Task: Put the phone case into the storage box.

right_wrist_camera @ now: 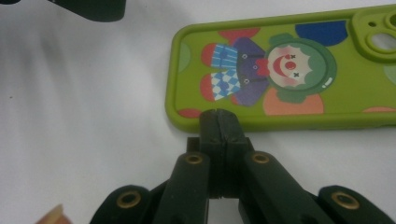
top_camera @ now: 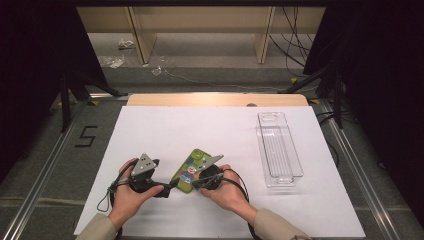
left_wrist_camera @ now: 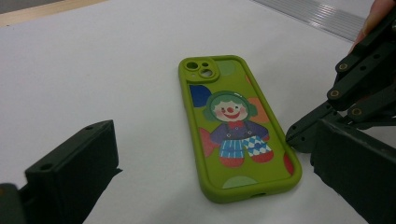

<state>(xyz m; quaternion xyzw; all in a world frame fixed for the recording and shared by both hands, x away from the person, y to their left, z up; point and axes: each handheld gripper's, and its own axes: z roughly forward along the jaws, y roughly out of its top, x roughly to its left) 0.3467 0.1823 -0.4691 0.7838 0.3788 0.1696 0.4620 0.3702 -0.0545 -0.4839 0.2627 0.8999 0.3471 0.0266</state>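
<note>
A phone in a green case with a clown picture (top_camera: 191,170) (left_wrist_camera: 233,126) (right_wrist_camera: 289,70) lies back-up on the white table, its camera end pointing away. My left gripper (top_camera: 169,187) (left_wrist_camera: 215,158) is open just short of the phone's near end, and its jaws stand wide on either side without touching the phone. My right gripper (top_camera: 195,182) (right_wrist_camera: 218,116) is shut with nothing between its pads. Its joined tips rest against the phone's long right edge near the bottom corner, and the right gripper (left_wrist_camera: 293,135) also shows at that edge in the left gripper view.
A clear plastic tray (top_camera: 265,150) stands lengthwise to the right of the phone, an arm's width away. The white table sheet (top_camera: 200,130) spreads out behind the phone. Beyond the table's far edge are wooden legs and cables on the floor.
</note>
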